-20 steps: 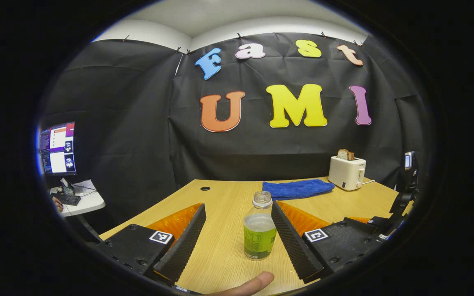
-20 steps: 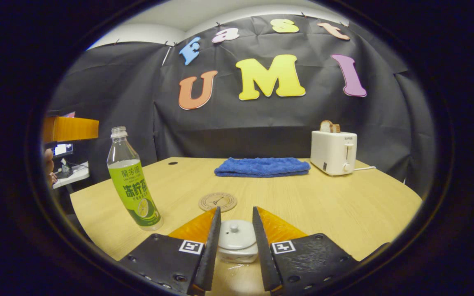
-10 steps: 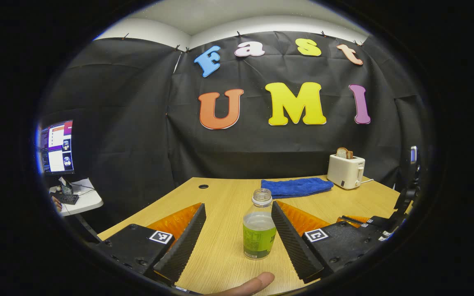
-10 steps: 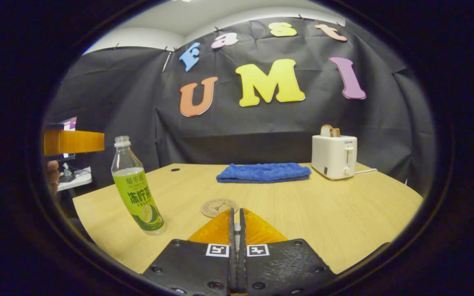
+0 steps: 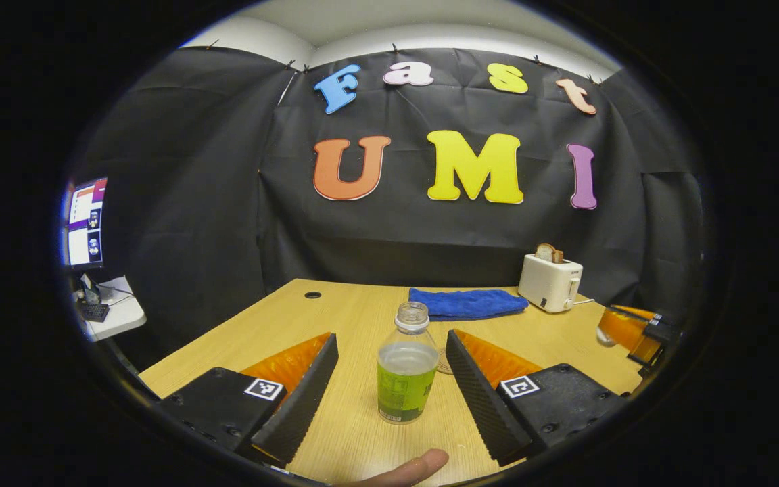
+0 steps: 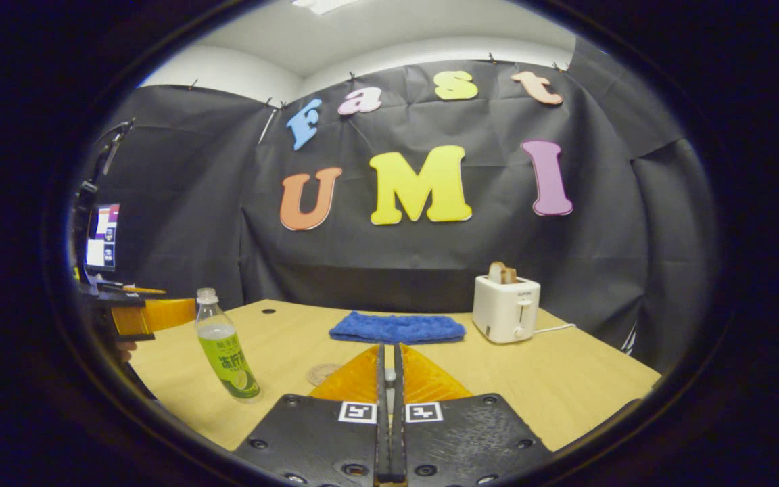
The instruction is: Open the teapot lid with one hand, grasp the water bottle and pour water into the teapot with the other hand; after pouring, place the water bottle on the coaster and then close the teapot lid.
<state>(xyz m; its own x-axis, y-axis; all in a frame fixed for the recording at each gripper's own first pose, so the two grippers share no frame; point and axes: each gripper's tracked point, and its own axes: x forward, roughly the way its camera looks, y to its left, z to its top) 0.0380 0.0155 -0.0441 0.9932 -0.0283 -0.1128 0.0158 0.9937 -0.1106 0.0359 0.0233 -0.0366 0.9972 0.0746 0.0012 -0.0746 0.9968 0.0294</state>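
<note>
Left gripper was held wide apart, its two fingers standing on either side of the water bottle with clear space between each finger and the bottle. The bottle stood upright on the wooden table, its long axis vertical and its uncapped neck pointing straight up; pale liquid was seen to fill it to a level above the green label. A fingertip was seen at the bottom edge of the left gripper view. Just behind the bottle, part of the round coaster was seen lying flat on the table.

Right gripper was seen with its fingers drawn almost together, and a small pale piece, seemingly the knob of the teapot lid, was pinched in the narrow slit between them. The rest of the lid was hidden behind the fingers, so its tilt could not be told. In the left gripper view the right gripper was seen far off at the right edge, raised above the table, with something pale at its tip.

In the right gripper view the bottle was seen near the table's left edge, with the coaster beside it. A folded blue towel and a white toaster holding a slice of bread were seen at the back of the table.
</note>
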